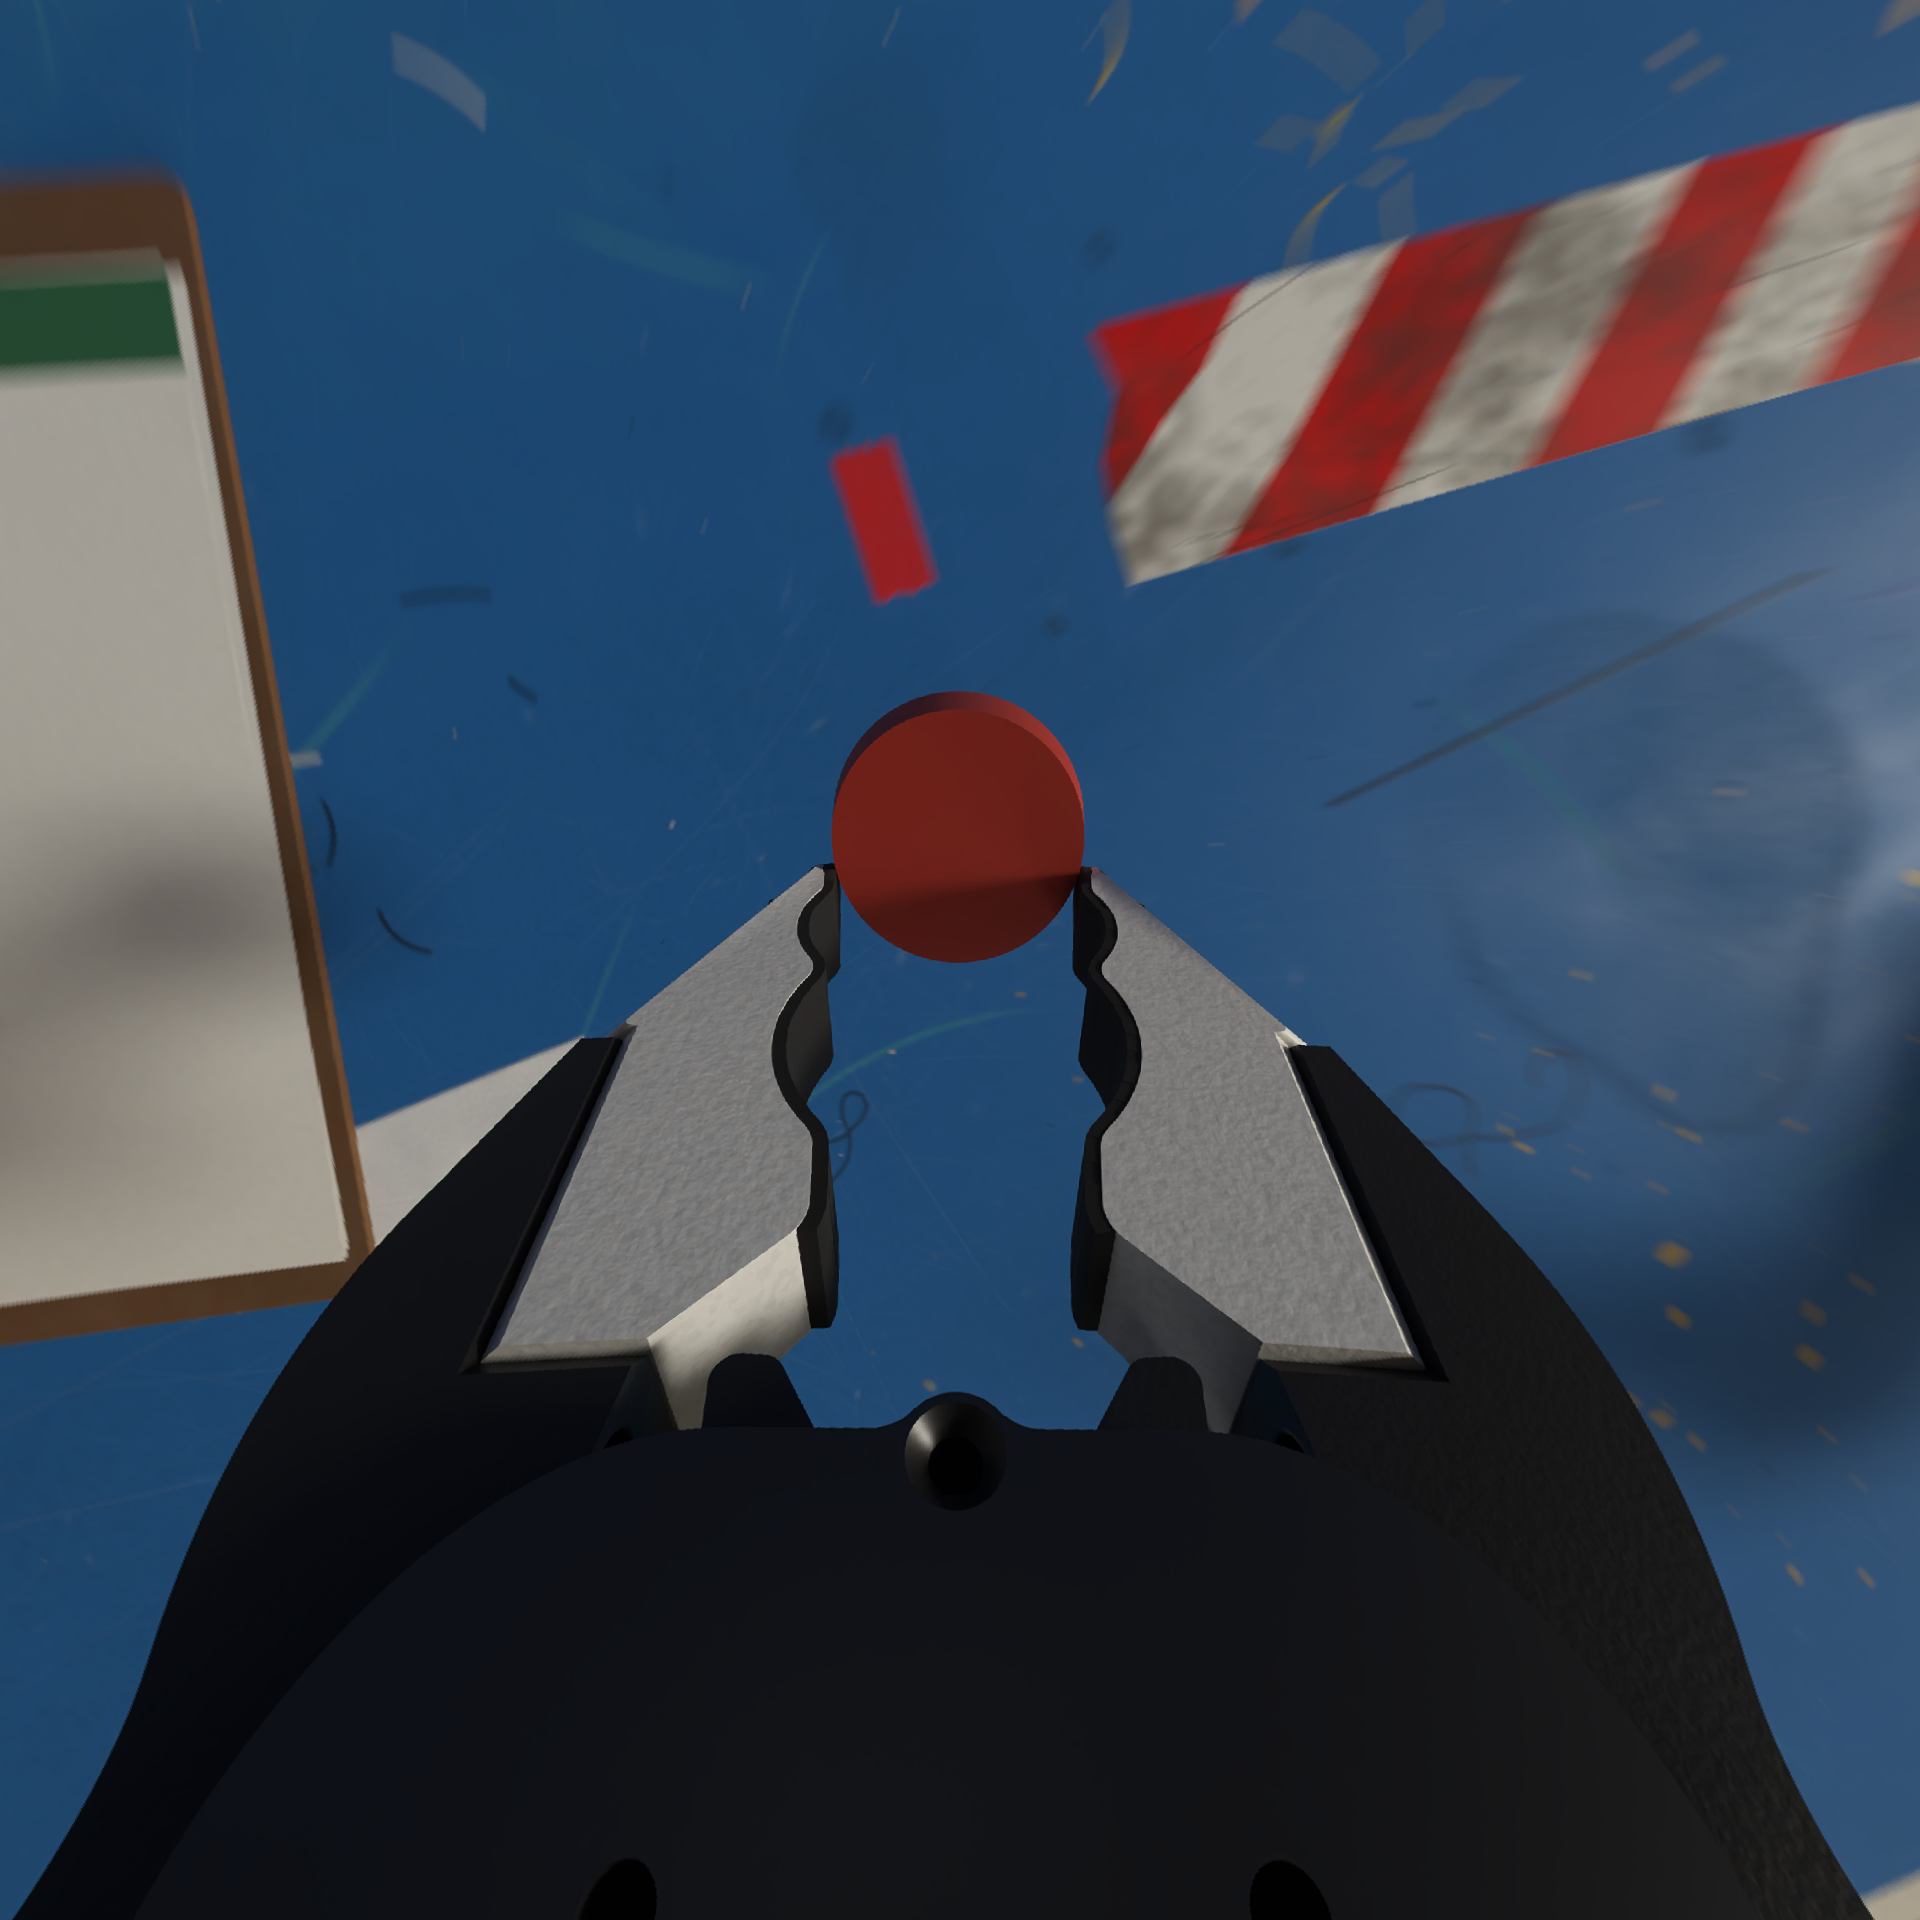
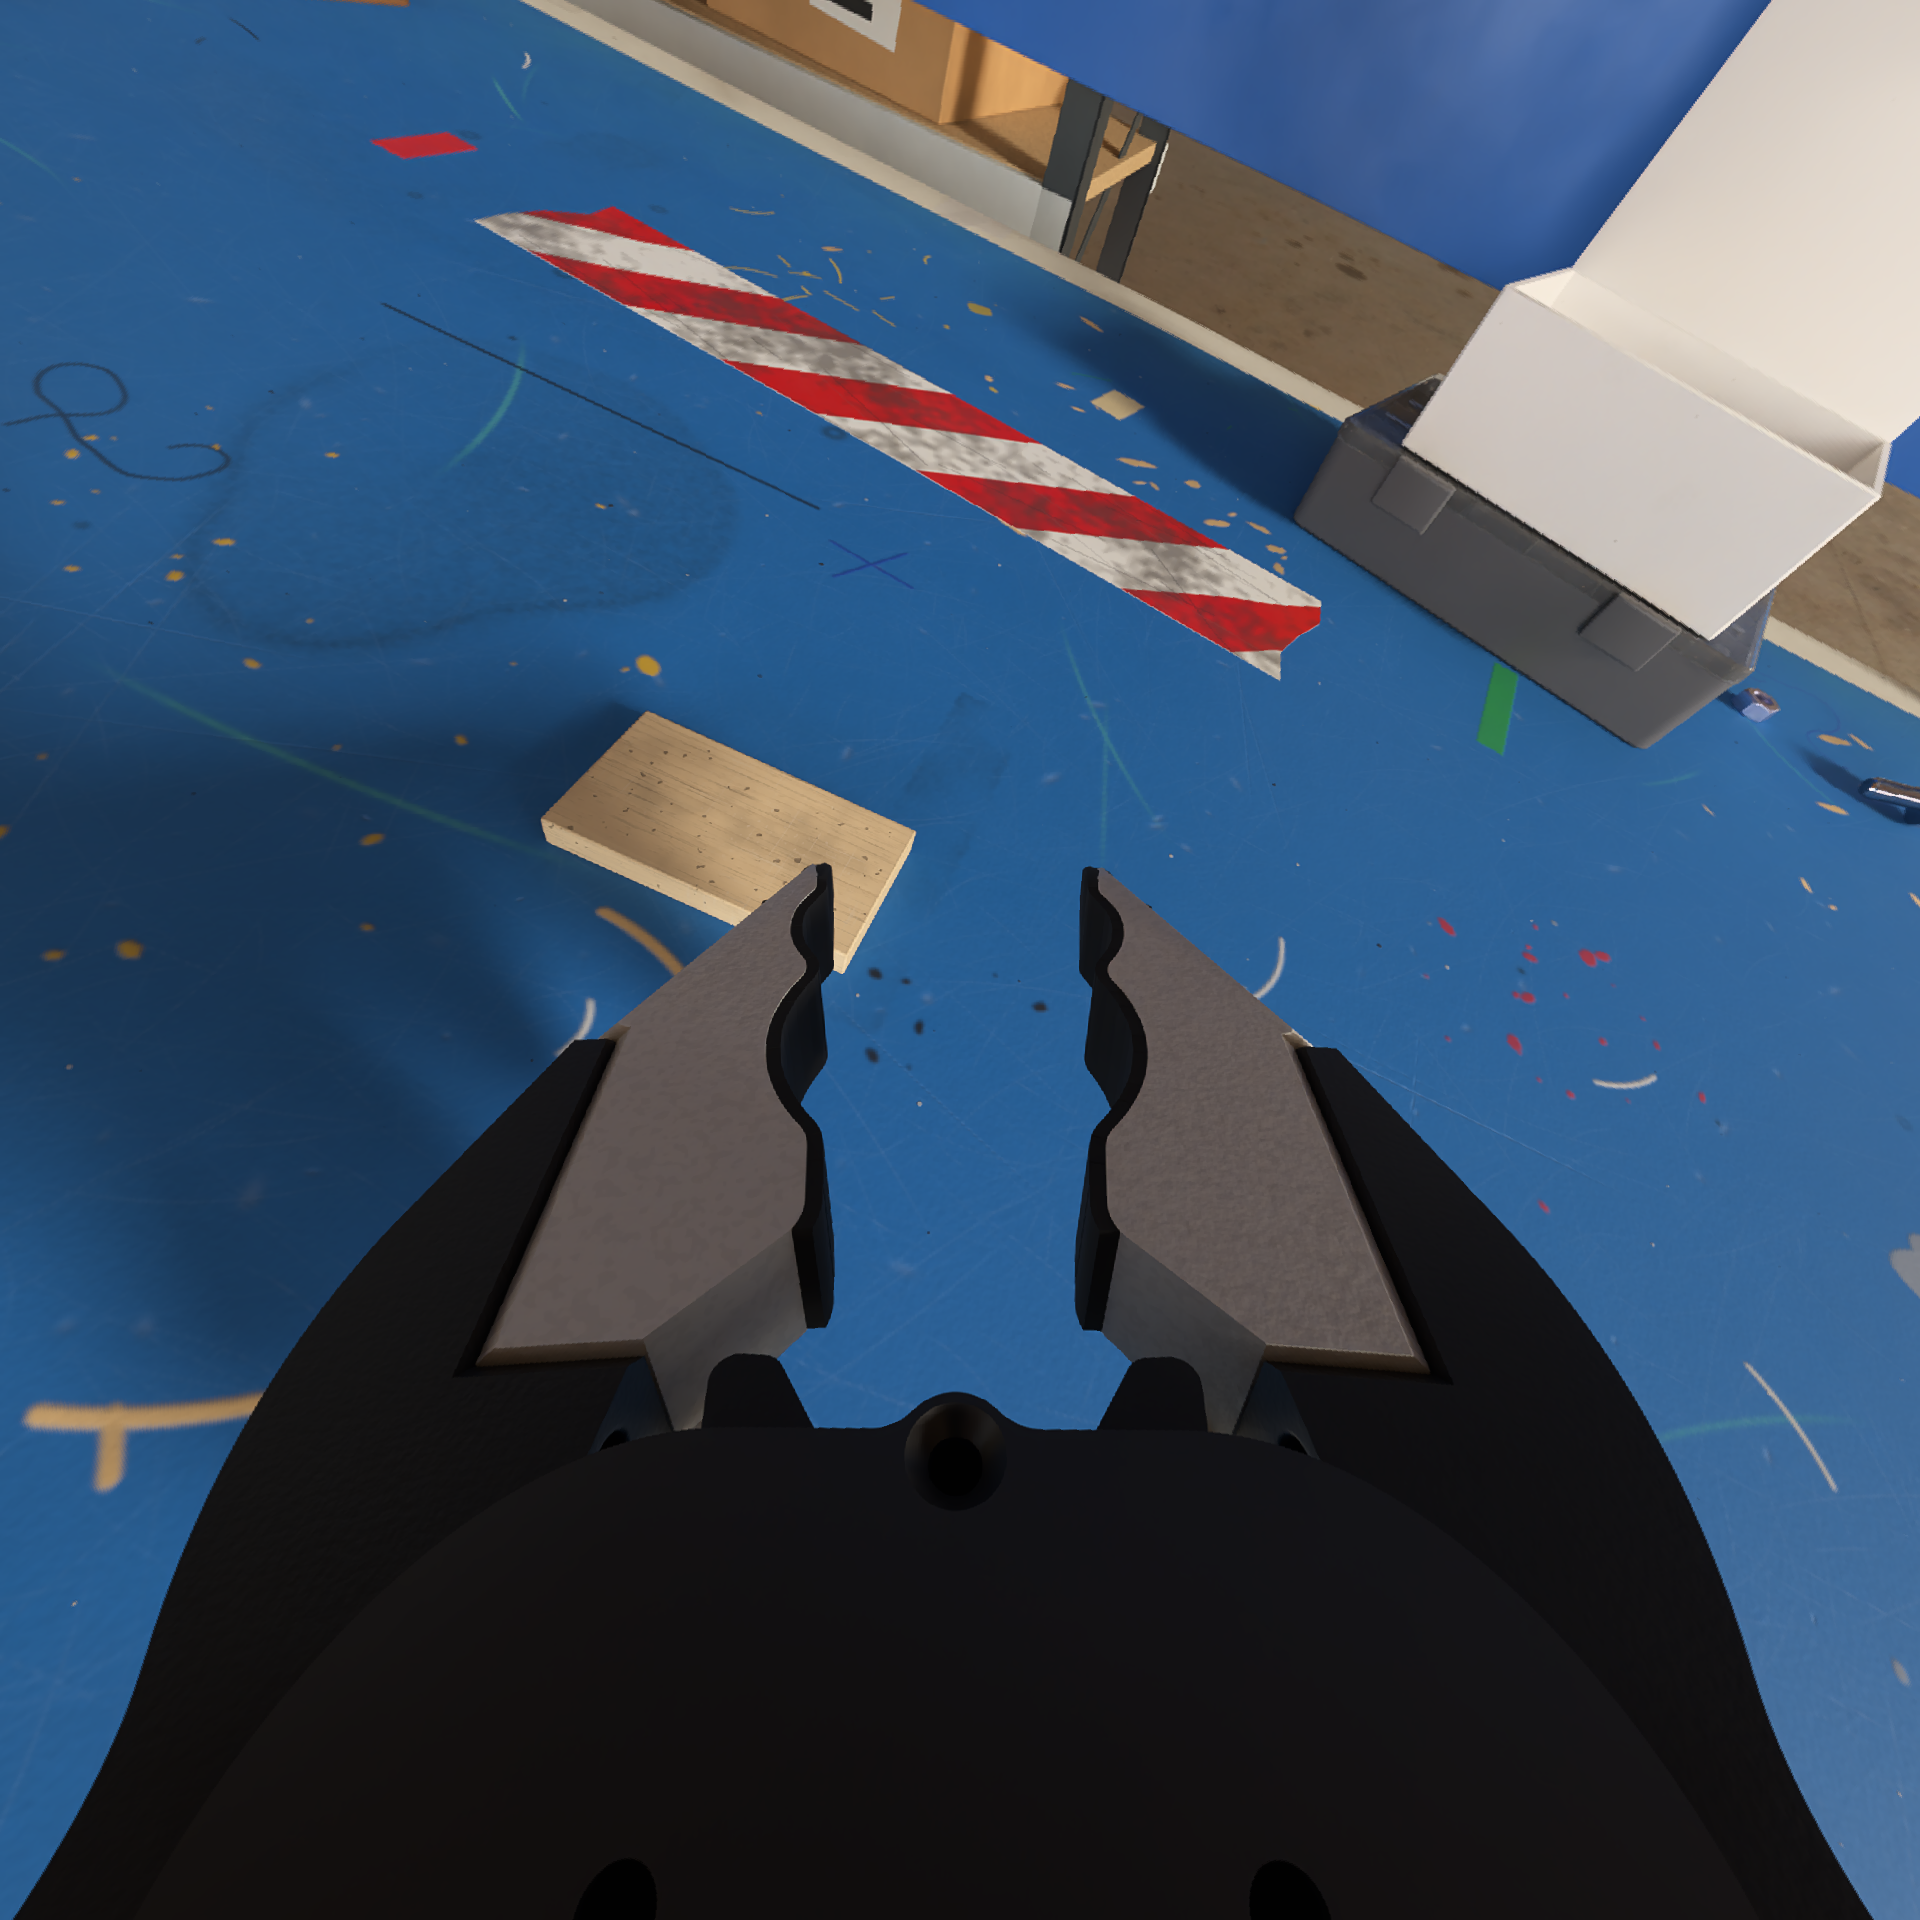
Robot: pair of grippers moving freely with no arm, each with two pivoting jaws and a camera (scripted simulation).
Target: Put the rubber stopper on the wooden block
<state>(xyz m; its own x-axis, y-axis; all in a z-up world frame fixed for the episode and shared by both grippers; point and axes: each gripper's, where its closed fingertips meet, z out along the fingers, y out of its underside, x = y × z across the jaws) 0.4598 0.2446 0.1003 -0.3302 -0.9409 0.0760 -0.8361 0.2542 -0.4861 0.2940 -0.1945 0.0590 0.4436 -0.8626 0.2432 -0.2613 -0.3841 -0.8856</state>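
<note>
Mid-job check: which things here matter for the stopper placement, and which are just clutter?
Job:
rubber stopper, between the left gripper fingertips
wooden block

Clutter:
clipboard
striped tape
grey case
white box
right gripper, empty

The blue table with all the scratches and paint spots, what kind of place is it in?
Probably a workshop. The blue table is scuffed and speckled with paint, with red-and-white striped tape stuck across it. A grey tool case sits near its edge, and a clipboard lies on it too.
</note>
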